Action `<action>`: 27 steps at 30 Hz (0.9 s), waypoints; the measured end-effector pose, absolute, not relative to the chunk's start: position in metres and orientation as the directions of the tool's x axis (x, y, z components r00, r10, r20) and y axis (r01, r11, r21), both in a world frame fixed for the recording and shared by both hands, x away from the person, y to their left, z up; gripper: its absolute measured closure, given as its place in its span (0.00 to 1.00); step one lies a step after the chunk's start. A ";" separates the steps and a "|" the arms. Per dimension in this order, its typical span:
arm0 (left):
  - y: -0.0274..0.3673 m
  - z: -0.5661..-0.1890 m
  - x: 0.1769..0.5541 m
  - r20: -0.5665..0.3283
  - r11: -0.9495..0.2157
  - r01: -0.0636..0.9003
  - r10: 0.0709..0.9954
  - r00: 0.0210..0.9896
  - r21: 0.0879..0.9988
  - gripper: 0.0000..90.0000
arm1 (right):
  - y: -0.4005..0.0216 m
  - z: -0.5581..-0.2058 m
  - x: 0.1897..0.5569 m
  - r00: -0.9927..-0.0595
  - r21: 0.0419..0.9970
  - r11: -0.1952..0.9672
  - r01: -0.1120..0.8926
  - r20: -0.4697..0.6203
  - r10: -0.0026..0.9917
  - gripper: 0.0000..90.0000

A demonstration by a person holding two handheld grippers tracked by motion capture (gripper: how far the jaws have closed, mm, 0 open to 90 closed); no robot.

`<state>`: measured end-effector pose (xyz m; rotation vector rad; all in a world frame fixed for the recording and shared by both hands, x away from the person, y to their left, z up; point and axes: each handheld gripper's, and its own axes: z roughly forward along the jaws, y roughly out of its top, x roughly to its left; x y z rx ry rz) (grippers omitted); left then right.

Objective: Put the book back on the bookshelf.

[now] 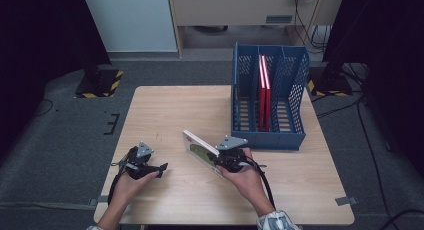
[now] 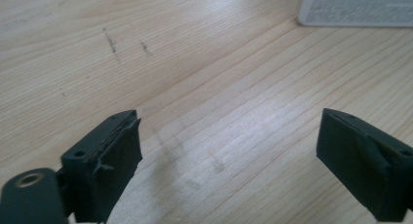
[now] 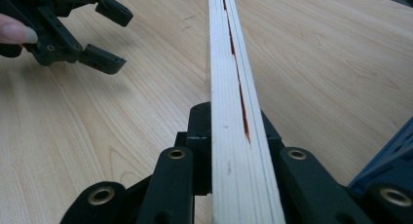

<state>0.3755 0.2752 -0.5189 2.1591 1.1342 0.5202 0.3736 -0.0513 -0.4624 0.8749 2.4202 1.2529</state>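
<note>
The thin book [image 1: 200,151] is in your right gripper [image 1: 226,159], pinched by its lower edge and lifted off the wooden table [image 1: 165,110]. It stands on edge, tilted, near the front middle of the table. In the right gripper view the page block [image 3: 234,112] runs straight up between the two black jaws, which press on both covers, so the grip looks firm.

Your left gripper [image 1: 150,169] rests low over the table at the left, well apart from the book. Its jaws are spread wide with nothing between them; you see only bare wood there, and a corner of the book [image 2: 355,9] farther off.

The blue file rack [image 1: 268,97] stands at the far right of the table. Two red books [image 1: 264,92] already stand upright in its middle compartment.

I think the step is to carry this book to the rack. To do it well, please turn your wrist until the book is upright and parallel to the dividers before you lower it. Keep the jaws pressed until its bottom edge is on the rack floor. Choose the compartment first, because the mesh walls can catch a tilted corner.
</note>
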 end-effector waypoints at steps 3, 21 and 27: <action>0.277 -0.521 0.376 0.055 -0.427 0.581 0.835 0.548 0.693 0.07 | -0.053 -0.462 0.374 -0.773 0.813 0.436 0.387 0.028 0.634 0.84; 0.283 -0.525 0.378 0.050 -0.413 0.614 0.853 0.520 0.672 0.05 | -0.062 -0.462 0.370 -0.759 0.822 0.412 0.393 0.037 0.650 0.84; 0.284 -0.526 0.379 0.051 -0.415 0.620 0.854 0.517 0.666 0.05 | -0.067 -0.461 0.368 -0.753 0.825 0.406 0.393 0.036 0.657 0.84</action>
